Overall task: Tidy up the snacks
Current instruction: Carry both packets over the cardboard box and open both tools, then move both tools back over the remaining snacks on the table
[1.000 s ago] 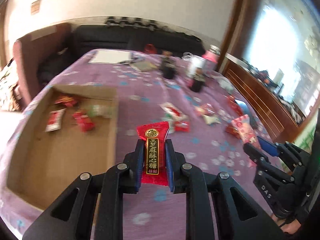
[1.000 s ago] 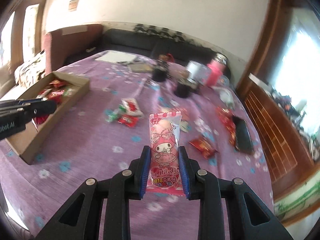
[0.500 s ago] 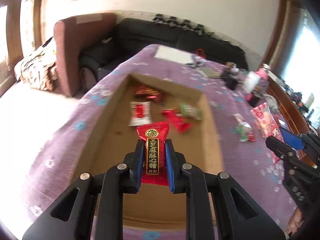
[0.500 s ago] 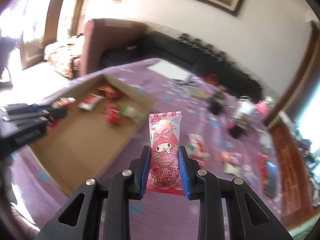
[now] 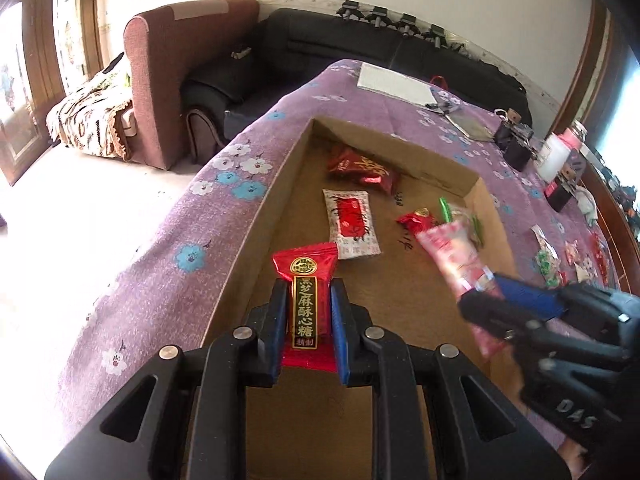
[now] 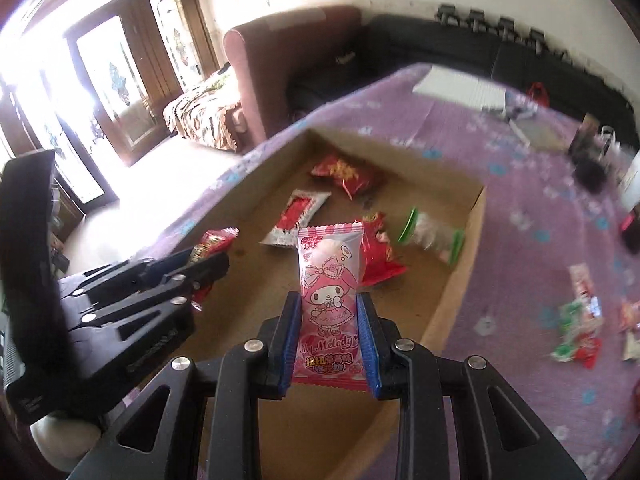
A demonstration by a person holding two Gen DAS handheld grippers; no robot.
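Observation:
My left gripper (image 5: 308, 292) is shut on a red candy packet with a black and gold label (image 5: 305, 276), held over the near part of an open cardboard box (image 5: 256, 224). My right gripper (image 6: 329, 308) is shut on a pink My Melody sweet packet (image 6: 330, 276), also above the box (image 6: 460, 280). Each gripper shows in the other's view: the right one (image 5: 508, 300) with its pink packet (image 5: 456, 260) at the box's right side, the left one (image 6: 200, 264) at the box's left. Several wrapped snacks lie on the box floor, among them a white and red sachet (image 5: 352, 220).
The box sits on a purple flowered tablecloth (image 5: 168, 248). More loose snacks (image 6: 580, 320) lie on the cloth right of the box. Dark cups and a white jar (image 5: 556, 156) stand further back, with a white paper pad (image 5: 394, 82). A sofa and armchair (image 5: 180, 64) are beyond the table edge.
Both grippers have swung left from the open tablecloth to over the cardboard box, each still clamping its packet. The right gripper now hangs inside the box outline beside the left one.

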